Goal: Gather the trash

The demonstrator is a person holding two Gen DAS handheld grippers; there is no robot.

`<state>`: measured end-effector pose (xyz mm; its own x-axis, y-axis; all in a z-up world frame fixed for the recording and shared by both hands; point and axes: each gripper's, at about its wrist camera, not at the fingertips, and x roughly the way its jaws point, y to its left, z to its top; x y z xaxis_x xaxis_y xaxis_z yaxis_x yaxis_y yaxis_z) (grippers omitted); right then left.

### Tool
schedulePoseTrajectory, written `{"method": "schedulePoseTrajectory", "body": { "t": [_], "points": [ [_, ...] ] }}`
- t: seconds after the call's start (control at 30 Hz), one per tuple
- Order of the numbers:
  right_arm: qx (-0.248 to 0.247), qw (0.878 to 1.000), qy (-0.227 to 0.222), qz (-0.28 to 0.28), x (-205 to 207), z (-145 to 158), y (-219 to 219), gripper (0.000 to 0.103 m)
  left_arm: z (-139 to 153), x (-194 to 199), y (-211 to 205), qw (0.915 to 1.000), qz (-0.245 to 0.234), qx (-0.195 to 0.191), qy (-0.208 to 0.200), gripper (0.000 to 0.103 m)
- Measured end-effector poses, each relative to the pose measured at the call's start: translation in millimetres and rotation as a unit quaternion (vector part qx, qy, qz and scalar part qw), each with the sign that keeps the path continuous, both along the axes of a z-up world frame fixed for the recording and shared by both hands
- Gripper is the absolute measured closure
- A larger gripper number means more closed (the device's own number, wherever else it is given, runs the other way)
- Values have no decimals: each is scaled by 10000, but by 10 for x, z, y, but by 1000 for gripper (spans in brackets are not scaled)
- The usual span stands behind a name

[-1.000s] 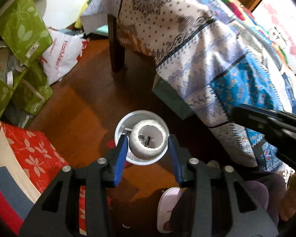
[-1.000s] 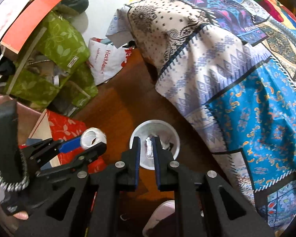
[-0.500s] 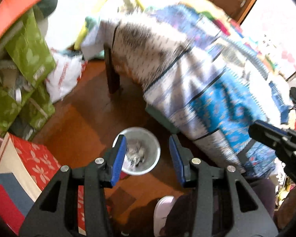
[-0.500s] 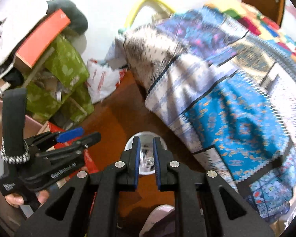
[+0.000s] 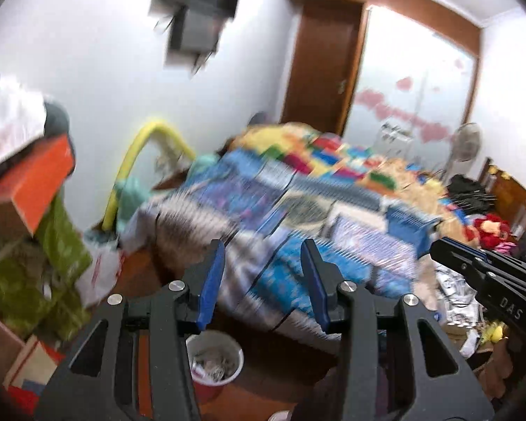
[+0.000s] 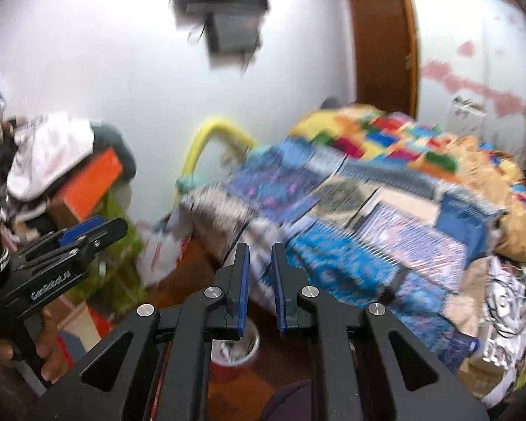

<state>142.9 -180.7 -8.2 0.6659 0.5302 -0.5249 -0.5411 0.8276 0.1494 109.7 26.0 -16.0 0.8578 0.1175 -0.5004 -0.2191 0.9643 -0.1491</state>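
- Left wrist view: left gripper (image 5: 263,277) released, blue pads (image 5: 208,291) apart, nothing between them. Right gripper (image 5: 438,249) enters from the right edge.
- Right wrist view: right gripper (image 6: 260,277) clenched to a narrow slit, empty. The left gripper (image 6: 98,228) shows at left, held in a person's hand (image 6: 49,354), which the other view lacks.
- Trash bin (image 5: 215,359), white with red base, stands on the wooden floor (image 5: 263,379) below the left jaws; crumpled papers (image 5: 210,363) lie inside. In the right view only its rim (image 6: 252,343) peeks out behind the fingers.
- Bed (image 5: 333,217) with patterned covers fills mid-frame, blurred; clutter on its far side.
- Green bags (image 5: 52,259), an orange box (image 5: 35,186), a white plastic bag (image 5: 101,273) piled left against the wall.
- Dark shelf unit (image 6: 224,10) on the wall; brown door (image 5: 326,63).
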Motion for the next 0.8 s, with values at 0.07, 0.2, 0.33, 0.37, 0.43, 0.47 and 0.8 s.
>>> {"method": "schedulePoseTrajectory", "body": {
  "t": [0.07,0.2,0.33,0.37,0.43,0.47,0.8],
  "points": [
    [97,9992,-265,-294,-194,101,-138,91,157,-183,-164,9993,-188,70,-302,59],
    [239,9950,-590,-776,-519,195,-342,91,328,-513,-417,9961,-537,125,-691,59],
    [290,9919,-635,-1059,-759,172,-445,86,400,-787,-612,9931,-706,298,-887,54],
    [305,9912,-668,-1099,-802,163,-473,81,405,-856,-641,9923,-740,313,-942,46],
    [333,9889,-764,-1232,-904,157,-526,58,415,-1011,-691,9911,-743,359,-1047,38],
    [371,9876,-836,-1279,-962,164,-564,53,412,-1064,-699,9908,-730,407,-1065,37],
    [468,9744,-1238,-1815,-1266,198,-641,5,293,-1406,-739,9898,-602,686,-1091,5]
  ]
}}
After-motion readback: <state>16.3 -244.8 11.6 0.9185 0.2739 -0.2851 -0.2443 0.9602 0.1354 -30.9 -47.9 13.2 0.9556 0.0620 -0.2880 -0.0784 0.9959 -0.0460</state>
